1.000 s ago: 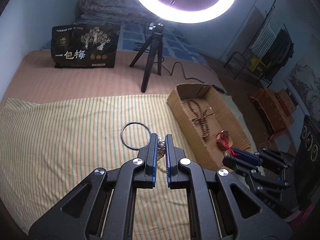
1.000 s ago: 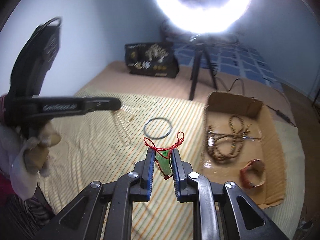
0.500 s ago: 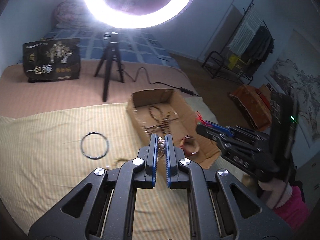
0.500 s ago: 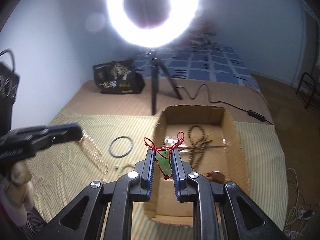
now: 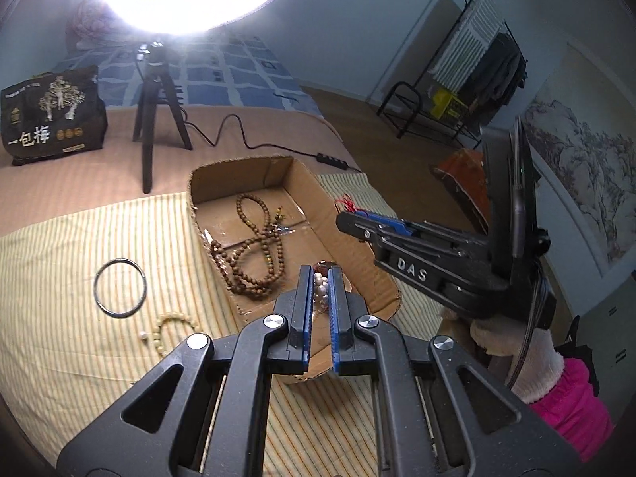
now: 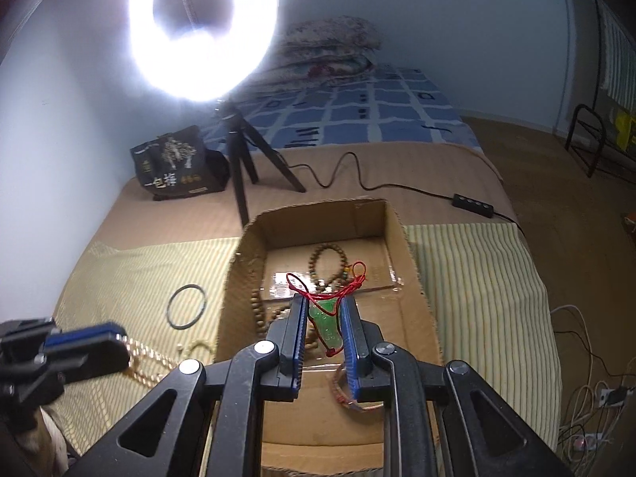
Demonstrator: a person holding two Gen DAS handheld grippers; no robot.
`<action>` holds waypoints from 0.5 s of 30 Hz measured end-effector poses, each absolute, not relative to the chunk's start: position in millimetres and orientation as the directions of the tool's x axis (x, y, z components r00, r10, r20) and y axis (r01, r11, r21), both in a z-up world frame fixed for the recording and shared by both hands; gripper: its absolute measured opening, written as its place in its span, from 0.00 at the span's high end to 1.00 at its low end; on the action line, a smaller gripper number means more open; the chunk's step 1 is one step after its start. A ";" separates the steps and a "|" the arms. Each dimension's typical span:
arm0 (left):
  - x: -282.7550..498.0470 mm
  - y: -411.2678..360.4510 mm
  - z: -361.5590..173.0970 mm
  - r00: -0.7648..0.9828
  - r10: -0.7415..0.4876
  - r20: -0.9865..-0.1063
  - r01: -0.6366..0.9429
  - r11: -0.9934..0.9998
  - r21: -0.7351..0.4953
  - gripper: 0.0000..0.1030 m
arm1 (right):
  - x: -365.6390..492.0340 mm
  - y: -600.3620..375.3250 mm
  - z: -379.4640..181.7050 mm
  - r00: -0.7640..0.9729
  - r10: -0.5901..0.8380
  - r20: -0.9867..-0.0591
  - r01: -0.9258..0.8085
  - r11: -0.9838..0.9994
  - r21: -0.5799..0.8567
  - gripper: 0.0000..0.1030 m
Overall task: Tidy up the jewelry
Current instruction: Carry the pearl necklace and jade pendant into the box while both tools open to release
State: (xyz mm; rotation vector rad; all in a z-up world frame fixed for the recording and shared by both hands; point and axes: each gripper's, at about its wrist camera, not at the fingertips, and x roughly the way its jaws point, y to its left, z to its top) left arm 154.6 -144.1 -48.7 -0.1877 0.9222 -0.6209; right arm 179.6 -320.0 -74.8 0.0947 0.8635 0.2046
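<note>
Deposit step — left gripper [image 5: 320, 292] clamps pearl string [image 5: 320, 291], right gripper [image 6: 325, 324] clamps green pendant [image 6: 326, 324], both over box [image 6: 413, 278]. Next: lower, release inside.

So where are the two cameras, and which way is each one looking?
Left wrist: sits on the left tool, which grips a pearl strand, looking down at the cardboard box; the right tool and a gloved right hand show.
Right wrist: sits on the right tool, which grips a green pendant, looking along the box toward the ring light; the left tool pokes in.
Shared: box, brown bead necklace, black ring, tripod, black bag.
</note>
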 end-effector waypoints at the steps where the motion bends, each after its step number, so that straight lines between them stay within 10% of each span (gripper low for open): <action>1: 155.1 -147.5 -52.0 0.440 -0.572 -0.692 0.419 0.812 -0.405 0.95 | 181.9 -322.0 -76.9 0.628 0.216 -0.748 -0.137 0.976 0.167 0.85; 15: 168.2 -167.9 -89.9 0.401 -0.519 -0.755 0.404 0.840 -0.363 0.95 | 206.0 -326.0 -111.4 0.564 0.187 -0.804 -0.099 0.982 0.159 0.85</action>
